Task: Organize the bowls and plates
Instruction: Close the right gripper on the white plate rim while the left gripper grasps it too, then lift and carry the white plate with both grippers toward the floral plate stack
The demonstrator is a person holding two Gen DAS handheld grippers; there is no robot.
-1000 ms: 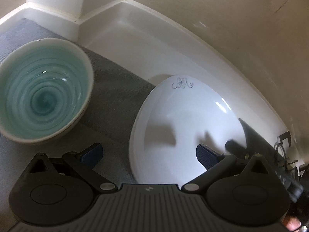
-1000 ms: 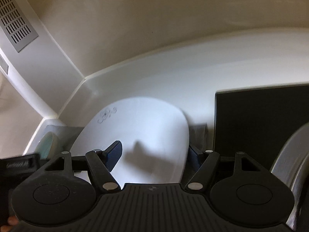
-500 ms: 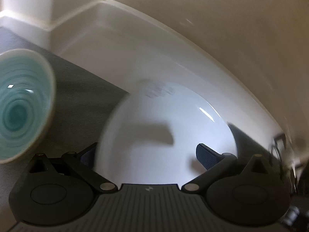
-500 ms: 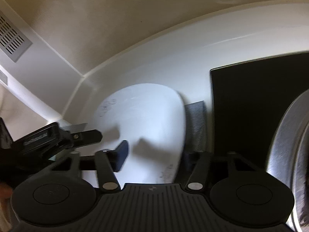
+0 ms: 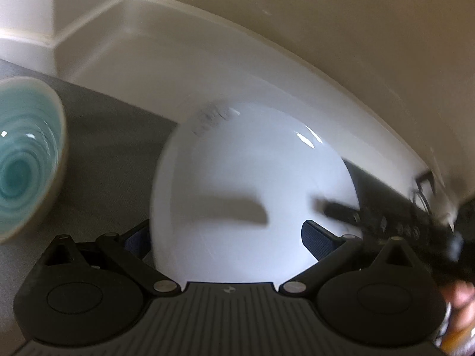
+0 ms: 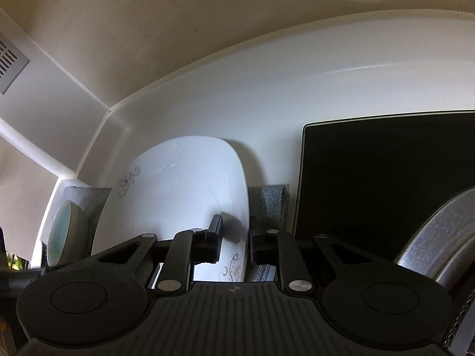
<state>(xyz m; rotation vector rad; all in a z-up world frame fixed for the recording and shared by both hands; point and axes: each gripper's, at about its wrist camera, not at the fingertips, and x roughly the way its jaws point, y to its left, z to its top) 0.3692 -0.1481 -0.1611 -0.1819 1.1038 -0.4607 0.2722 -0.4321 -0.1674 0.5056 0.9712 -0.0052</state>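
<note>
Now we see the right gripper closed on the right rim of the white plate, one finger over the face and the other behind the edge. Our view from the right wrist shows the plate filling the lower centre of the frame, its long axis running from the bottom centre up toward the upper left, its face turned to the left of the frame. A small floral mark sits at its left edge and another near the bottom by the gripper.

From the left wrist, the left gripper stands open, its fingers wide apart on either side of the plate; whether they touch it we cannot tell, as this view is blurred. The teal bowl sits at the left edge of that frame on a grey mat, mouth up, apart from the plate. A black panel occupies the right of the right-wrist frame.
</note>
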